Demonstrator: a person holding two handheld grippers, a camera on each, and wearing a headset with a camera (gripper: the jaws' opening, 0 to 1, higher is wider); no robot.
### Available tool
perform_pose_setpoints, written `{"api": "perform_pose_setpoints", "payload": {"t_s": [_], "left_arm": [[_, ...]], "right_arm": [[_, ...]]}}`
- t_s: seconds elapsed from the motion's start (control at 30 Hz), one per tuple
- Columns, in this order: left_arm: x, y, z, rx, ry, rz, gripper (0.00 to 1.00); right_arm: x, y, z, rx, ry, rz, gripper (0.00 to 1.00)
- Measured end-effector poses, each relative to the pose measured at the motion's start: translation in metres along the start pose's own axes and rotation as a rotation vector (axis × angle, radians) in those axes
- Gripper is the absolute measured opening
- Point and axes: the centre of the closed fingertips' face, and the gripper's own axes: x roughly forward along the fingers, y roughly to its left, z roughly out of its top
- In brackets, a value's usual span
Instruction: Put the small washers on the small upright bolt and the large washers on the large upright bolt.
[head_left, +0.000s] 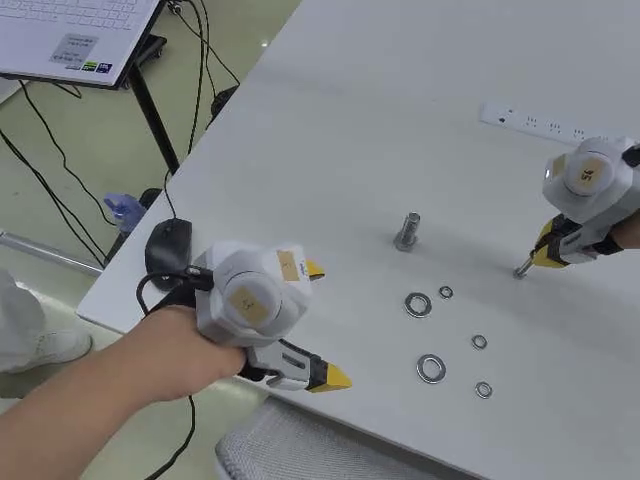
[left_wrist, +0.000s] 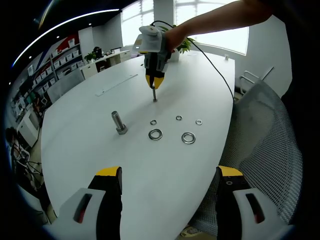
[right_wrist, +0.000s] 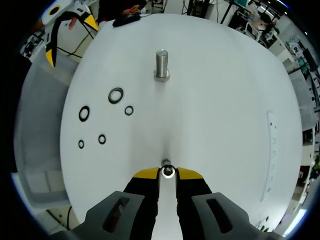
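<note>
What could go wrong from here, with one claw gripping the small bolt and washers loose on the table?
The right claw grips the small bolt near its top, so the bolt may tip over once released. The small washers lie among the large washers, so the open left claw could grab the wrong one.

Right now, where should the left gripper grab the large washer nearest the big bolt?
I'd pinch the large washer across its outer rim, coming from straight above: it lies flat on the table, so only the thin edge is offered.
</note>
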Motion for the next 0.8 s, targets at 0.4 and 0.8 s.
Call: {"api": "perform_pose_setpoints", "payload": {"t_s": [0.4,0.8], "left_arm": [[0.001,0.000,-0.007,-0.012,0.009,0.000,0.75],[-0.002,0.002,-0.008,-0.016,0.016,0.005,0.75]], "right_arm": [[0.011,0.000,-0.003,0.009,0.011,0.011,0.13],[0.023,0.001,-0.005,0.021,0.013,0.027,0.13]]}}
